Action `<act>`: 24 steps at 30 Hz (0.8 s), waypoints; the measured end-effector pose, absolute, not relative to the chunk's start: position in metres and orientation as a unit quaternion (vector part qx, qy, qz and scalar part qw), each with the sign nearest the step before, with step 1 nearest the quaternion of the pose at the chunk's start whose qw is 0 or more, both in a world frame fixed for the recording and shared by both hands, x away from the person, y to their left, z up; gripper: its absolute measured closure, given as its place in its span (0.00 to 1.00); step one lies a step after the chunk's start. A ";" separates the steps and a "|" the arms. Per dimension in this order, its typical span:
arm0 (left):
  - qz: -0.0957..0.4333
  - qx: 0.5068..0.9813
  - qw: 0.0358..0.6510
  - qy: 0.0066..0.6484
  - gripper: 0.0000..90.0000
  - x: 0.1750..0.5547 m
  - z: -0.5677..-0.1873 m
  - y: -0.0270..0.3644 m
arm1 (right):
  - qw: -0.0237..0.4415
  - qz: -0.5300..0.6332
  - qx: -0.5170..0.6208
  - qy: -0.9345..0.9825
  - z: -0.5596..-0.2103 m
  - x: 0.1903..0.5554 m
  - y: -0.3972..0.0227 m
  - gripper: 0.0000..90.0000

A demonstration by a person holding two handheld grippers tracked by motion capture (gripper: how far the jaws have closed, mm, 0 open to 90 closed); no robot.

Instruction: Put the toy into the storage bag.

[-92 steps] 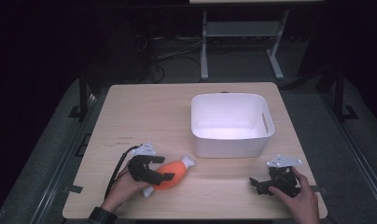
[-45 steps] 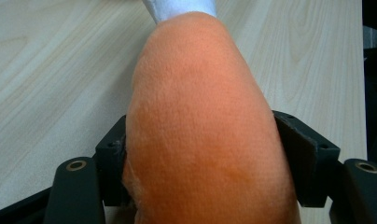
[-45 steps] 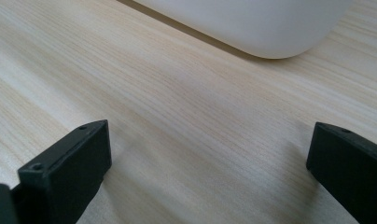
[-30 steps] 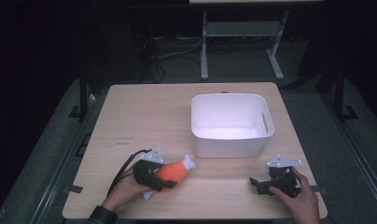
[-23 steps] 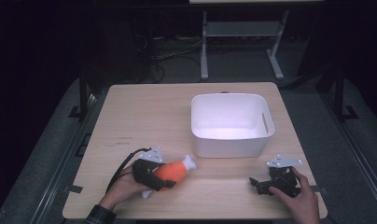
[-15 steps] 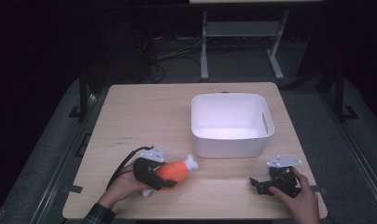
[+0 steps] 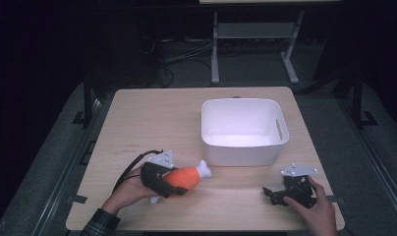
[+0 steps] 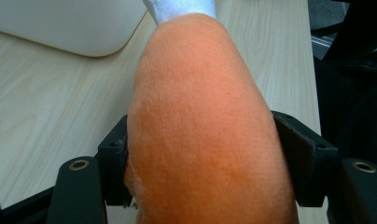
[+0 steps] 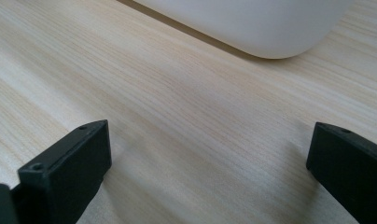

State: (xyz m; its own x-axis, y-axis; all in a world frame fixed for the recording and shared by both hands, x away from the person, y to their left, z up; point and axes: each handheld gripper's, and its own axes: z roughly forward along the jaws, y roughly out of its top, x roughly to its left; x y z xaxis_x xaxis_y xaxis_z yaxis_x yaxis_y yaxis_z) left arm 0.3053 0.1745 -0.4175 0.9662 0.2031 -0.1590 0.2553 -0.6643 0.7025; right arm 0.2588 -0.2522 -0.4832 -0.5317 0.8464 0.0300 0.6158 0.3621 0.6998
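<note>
Here, the left gripper (image 7: 163, 181) has its black jaws pressed against both flanks of the soft orange plush drumstick with a white bone end (image 7: 185, 177), holding it over the near left part of the pale wooden table (image 7: 152, 118). The white end points toward the white rectangular plastic bin (image 7: 244, 130), which sits right of centre; bare wood lies open between toy and bin and along the left edge. The right gripper (image 7: 280, 194) rests near the front right corner, jaws spread wide with nothing between them. Compared with three seconds earlier, the drumstick sits slightly higher and nearer the bin.
</note>
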 end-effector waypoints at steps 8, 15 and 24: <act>-0.033 0.913 0.391 0.111 0.34 0.307 -0.406 0.170 | 0.171 0.338 0.453 0.807 -0.483 0.259 -0.252 0.00; -0.029 0.913 0.396 0.100 0.34 0.308 -0.393 0.167 | 0.171 0.338 0.453 0.807 -0.483 0.259 -0.252 0.00; -0.025 0.914 0.397 0.085 0.34 0.310 -0.378 0.164 | 0.171 0.338 0.453 0.807 -0.483 0.259 -0.252 0.00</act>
